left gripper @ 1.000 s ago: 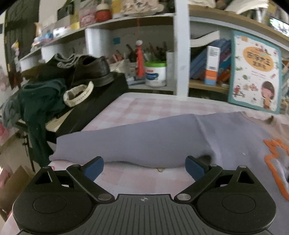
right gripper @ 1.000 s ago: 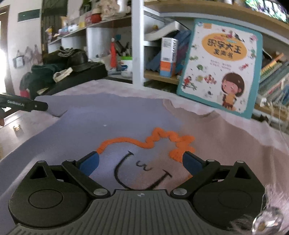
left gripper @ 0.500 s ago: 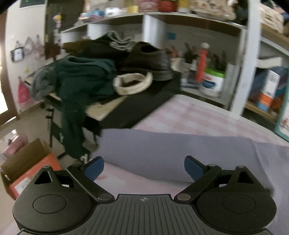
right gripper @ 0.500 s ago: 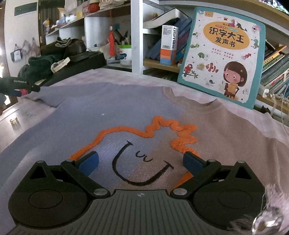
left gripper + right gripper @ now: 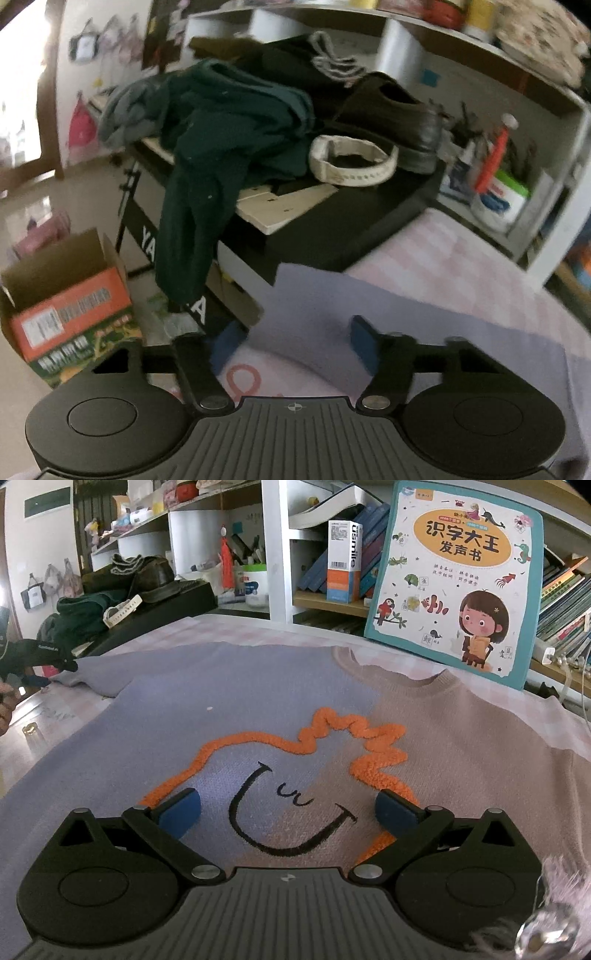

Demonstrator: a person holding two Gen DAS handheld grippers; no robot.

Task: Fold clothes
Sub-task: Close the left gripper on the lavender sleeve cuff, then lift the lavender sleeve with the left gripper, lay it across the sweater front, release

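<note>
Your left tongs [image 5: 291,341] have swung out to the sweater's [image 5: 258,701] sleeve cuff [image 5: 332,295]; the sweater lies flat on the counter [image 5: 240,627]. Both tongs gape wide, empty. Pinch the cuff squarely, right tongs [image 5: 288,810] hovering mid-chest.

Left gripper [image 5: 293,341]: matte black body with two round side housings, each bearing a shallow disc; ribbed grey central plate with a small crosshair mark; black linkage arms on silver pivot screws; blue pads [image 5: 364,341] on the fingers. Right gripper [image 5: 288,812]: same build; triangular cut-outs in the housings; blue pads [image 5: 395,812].
</note>
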